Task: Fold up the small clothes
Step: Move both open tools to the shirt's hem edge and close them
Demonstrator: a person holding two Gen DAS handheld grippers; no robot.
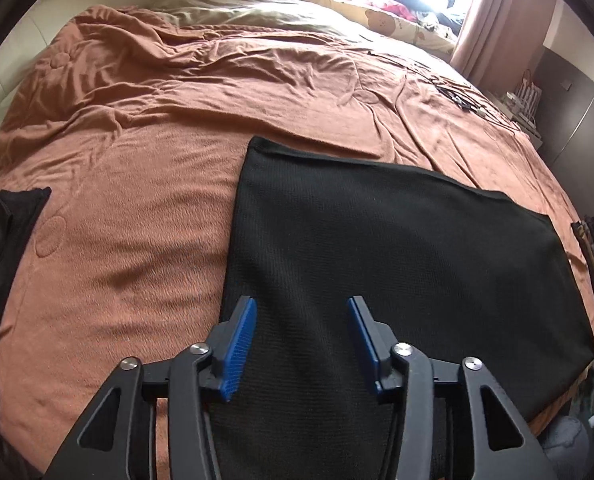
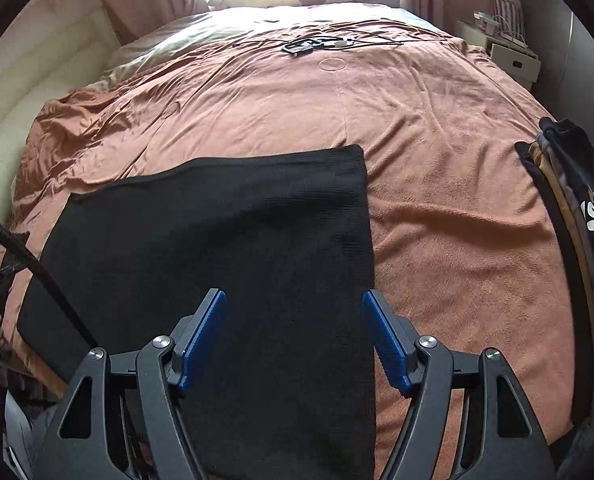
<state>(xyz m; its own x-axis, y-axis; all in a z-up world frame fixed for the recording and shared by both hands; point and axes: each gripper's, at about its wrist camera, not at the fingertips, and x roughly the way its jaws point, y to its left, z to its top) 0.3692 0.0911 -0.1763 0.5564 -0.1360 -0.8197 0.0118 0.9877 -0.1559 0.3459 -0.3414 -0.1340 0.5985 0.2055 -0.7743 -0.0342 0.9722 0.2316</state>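
Left gripper (image 1: 301, 300) and right gripper (image 2: 294, 294) poised above a black garment (image 1: 397, 264), blue pads spread wide, gripping nothing. Garment spread flat on rust-orange bedspread (image 1: 137, 184); other dark clothes (image 2: 577, 208) piled at bed's right edge.

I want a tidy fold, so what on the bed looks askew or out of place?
The black garment lies flat and square. Only the cables strewn on the orange blanket at the far end look out of place.

garment (image 1: 397, 248) flat on bed (image 1: 137, 160), cables (image 2: 317, 45) behind
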